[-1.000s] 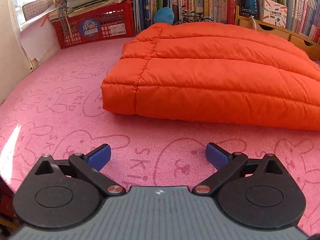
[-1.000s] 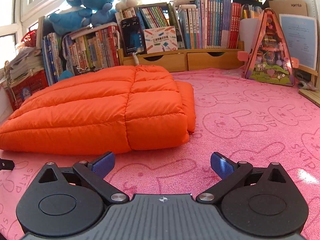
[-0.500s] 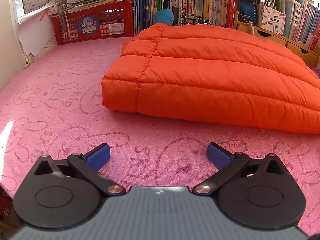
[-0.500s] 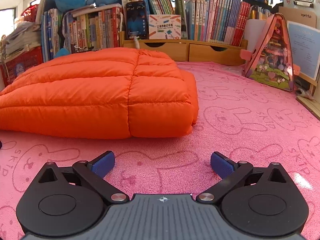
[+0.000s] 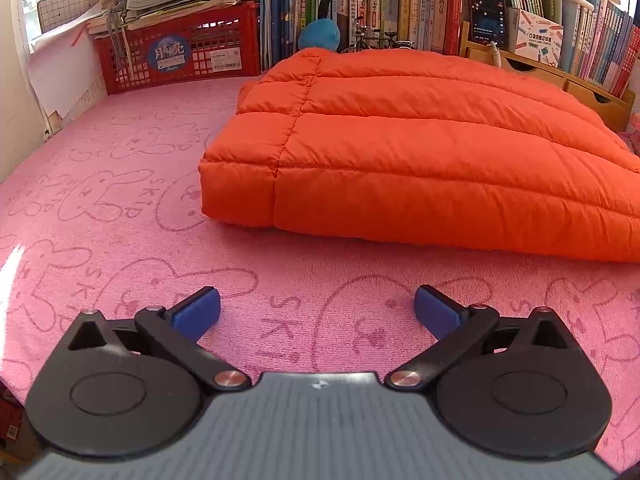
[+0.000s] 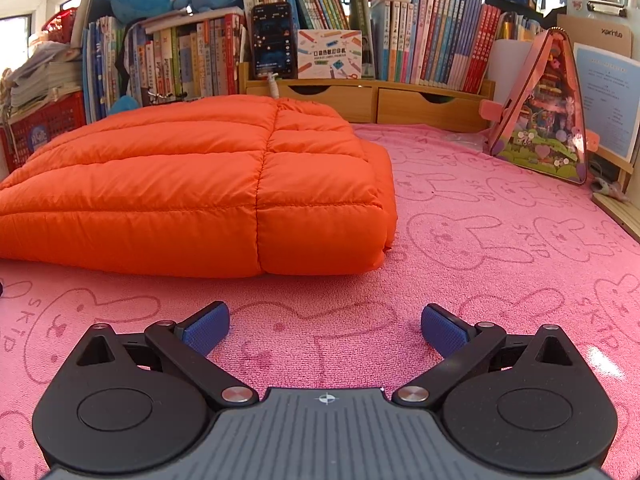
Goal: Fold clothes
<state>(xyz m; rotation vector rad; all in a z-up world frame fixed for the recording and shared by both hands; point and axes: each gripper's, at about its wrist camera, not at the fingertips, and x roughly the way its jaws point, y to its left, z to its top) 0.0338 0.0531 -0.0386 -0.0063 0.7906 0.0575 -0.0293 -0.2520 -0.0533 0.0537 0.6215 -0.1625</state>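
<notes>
Pink bunny-print towel worktop (image 5: pixel 100 152) carries the puffy orange quilted down jacket (image 5: pixel 400 152), already folded. Left tongs (image 5: pixel 317 312) and right tongs (image 6: pixel 325 326) gape wide, empty; best pinch both near corners together.

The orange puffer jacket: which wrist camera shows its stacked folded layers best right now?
The right wrist view. There the orange puffer jacket shows its right end, where a lower layer sticks out from under the top one. The left wrist view shows the jacket's left corner and quilted top, cut off at the frame's right edge.
</notes>
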